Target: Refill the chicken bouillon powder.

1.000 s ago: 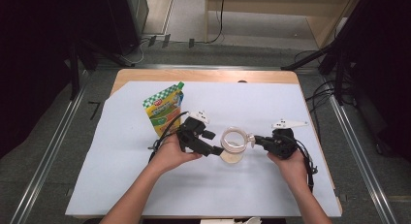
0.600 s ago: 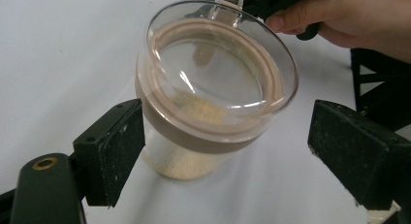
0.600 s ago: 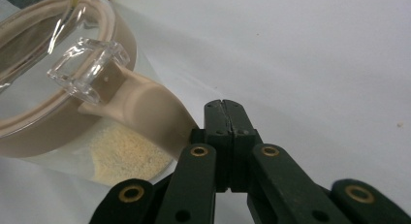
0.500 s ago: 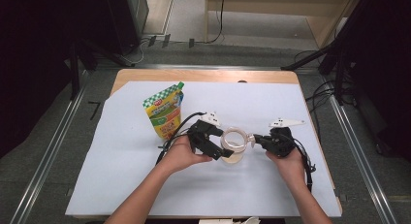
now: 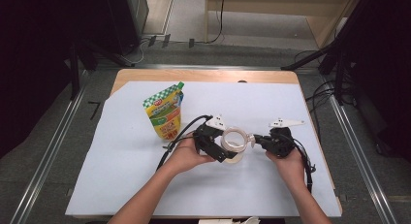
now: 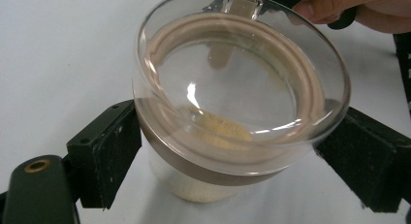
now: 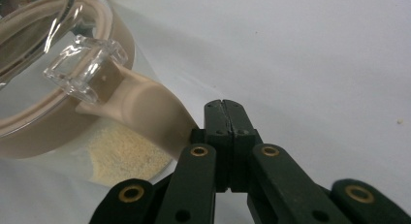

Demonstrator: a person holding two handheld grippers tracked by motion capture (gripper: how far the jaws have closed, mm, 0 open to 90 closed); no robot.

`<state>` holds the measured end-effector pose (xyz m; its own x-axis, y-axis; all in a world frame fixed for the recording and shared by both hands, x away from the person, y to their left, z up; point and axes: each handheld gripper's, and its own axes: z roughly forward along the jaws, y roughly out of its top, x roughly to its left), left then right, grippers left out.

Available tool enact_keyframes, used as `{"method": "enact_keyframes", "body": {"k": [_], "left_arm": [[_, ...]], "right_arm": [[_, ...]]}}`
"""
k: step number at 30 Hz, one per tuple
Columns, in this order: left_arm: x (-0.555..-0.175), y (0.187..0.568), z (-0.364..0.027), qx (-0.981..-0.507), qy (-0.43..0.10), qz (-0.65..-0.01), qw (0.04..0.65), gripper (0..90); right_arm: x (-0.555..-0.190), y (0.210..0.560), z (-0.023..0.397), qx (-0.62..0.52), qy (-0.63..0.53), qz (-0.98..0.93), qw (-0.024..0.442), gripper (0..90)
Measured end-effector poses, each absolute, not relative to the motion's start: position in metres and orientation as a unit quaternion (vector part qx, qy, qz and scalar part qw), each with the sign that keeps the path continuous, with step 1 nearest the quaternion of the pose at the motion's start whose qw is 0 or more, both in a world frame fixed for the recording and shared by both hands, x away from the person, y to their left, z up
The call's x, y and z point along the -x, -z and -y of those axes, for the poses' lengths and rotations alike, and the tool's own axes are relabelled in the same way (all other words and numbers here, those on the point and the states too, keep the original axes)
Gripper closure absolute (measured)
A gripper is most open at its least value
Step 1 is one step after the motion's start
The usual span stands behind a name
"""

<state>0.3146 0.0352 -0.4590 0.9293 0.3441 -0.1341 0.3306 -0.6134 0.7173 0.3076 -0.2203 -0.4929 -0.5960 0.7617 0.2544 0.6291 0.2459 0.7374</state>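
The clear glass jar with a beige lid ring and a little pale powder at its bottom (image 5: 234, 145) stands near the middle of the white sheet covering the wooden table (image 5: 121, 185), upright, its long axis vertical. In the left gripper view the jar (image 6: 232, 112) sits squarely between the two black jaws, one pad at its nine o'clock and one at its three o'clock, both level with the beige band and standing a little off the glass; the left gripper (image 5: 216, 145) has just been opening its jaws and now stands wide around the jar without pressing it. The right gripper (image 7: 224, 112) lies at the jar's three o'clock in the high view, jaws shut together with nothing between them, tips just beside the beige lid tab (image 7: 145, 115). The left hand looks nearer and better placed for a grasp across the body. A green-and-yellow stand-up pouch (image 5: 165, 112) stands apart at the jar's ten o'clock.
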Motion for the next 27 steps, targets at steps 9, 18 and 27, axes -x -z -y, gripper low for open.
{"method": "enact_keyframes", "body": {"k": [9,18,27], "left_arm": [[-0.3144,0.4589,-0.0347,-0.899,-0.011,-0.186,0.396,11.4],[-0.3124,0.4565,-0.0330,-0.898,-0.028,-0.181,0.401,10.6],[-0.3120,0.4518,-0.0331,-0.897,-0.029,-0.180,0.402,11.6]], "right_arm": [[-0.3069,0.4932,0.2201,-0.443,-0.423,-0.786,0.079,90.0],[-0.3058,0.4931,0.2197,-0.445,-0.424,-0.785,0.080,90.0],[-0.3050,0.4933,0.2194,-0.447,-0.423,-0.784,0.082,90.0]]}}
